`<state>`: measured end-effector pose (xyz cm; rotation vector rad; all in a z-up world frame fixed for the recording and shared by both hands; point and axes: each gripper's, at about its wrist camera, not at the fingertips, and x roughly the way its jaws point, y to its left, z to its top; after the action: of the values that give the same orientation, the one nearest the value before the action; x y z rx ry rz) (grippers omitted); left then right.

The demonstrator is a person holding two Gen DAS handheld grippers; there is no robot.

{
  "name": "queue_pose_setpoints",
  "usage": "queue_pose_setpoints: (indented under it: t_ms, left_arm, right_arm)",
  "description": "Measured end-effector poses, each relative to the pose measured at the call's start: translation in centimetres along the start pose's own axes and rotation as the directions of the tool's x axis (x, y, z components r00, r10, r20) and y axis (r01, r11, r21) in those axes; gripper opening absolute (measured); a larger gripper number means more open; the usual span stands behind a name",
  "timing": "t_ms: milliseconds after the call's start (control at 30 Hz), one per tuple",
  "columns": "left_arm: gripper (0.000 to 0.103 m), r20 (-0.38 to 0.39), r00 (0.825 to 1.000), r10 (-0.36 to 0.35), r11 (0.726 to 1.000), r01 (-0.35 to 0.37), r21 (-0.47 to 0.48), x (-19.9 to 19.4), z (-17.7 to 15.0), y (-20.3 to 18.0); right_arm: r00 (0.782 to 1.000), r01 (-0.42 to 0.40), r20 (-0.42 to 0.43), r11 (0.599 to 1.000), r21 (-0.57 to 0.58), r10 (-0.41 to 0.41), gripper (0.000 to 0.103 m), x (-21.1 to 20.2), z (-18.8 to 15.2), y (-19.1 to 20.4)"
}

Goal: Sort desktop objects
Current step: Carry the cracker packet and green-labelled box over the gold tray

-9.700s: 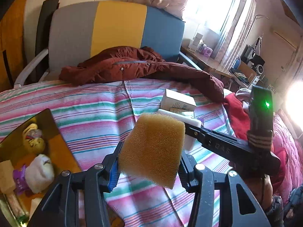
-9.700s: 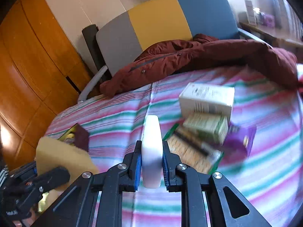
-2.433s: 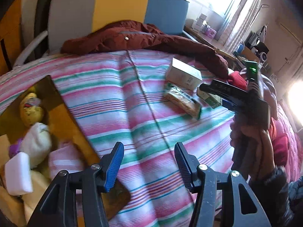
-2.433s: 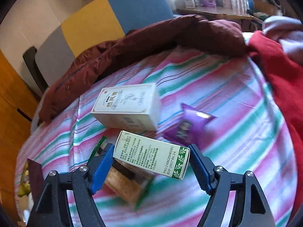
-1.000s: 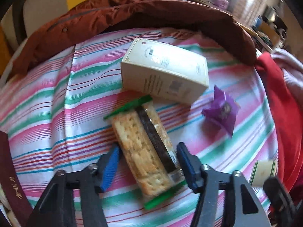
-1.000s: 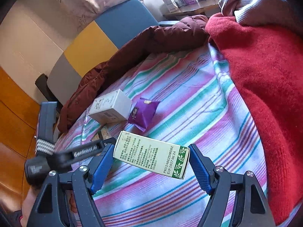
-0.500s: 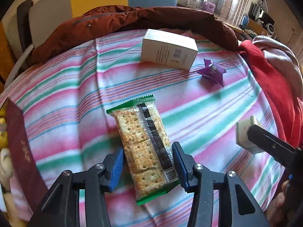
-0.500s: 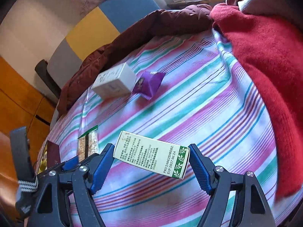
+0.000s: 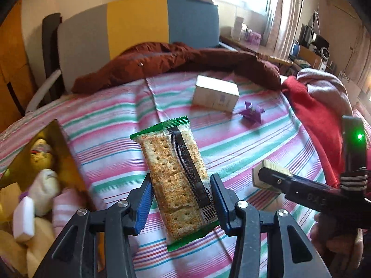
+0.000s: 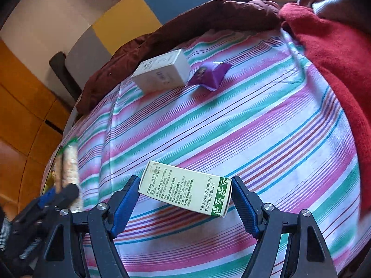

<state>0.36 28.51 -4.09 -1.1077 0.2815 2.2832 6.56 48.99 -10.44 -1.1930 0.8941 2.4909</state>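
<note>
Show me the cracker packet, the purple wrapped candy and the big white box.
cracker packet (image 9: 176, 176), left wrist view, on the crackers behind the clear wrapper
purple wrapped candy (image 10: 209, 75), right wrist view, middle of the wrapper
white box (image 9: 216, 92), left wrist view, centre of its front face

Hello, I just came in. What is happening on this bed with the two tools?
A person is sorting small things from a striped bedsheet, with a hand-held gripper in each hand. The left hand-held gripper has just closed on a cracker packet and holds it above the sheet. The right hand-held gripper holds a green-and-white box. A white box and a purple packet lie on the sheet. A golden box at the left holds other items.
</note>
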Motion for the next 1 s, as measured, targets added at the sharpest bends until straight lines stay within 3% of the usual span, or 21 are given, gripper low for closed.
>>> queue_pose_setpoints:
  t_ms: [633, 1000]
  left_arm:
    - [0.048, 0.083, 0.995, 0.057, 0.993, -0.048, -0.111, -6.1, -2.5, 6.4]
    - [0.048, 0.103, 0.990, 0.094, 0.976, -0.072, -0.204, -8.5, -4.6, 10.7]
  right_arm:
    - [0.998, -0.025, -0.068, 0.992, -0.121, 0.016, 0.078, 1.0, -2.8, 5.8]
    - [0.993, -0.079, -0.102, 0.973, -0.216, 0.058, 0.078, 1.4, -4.0, 10.0]
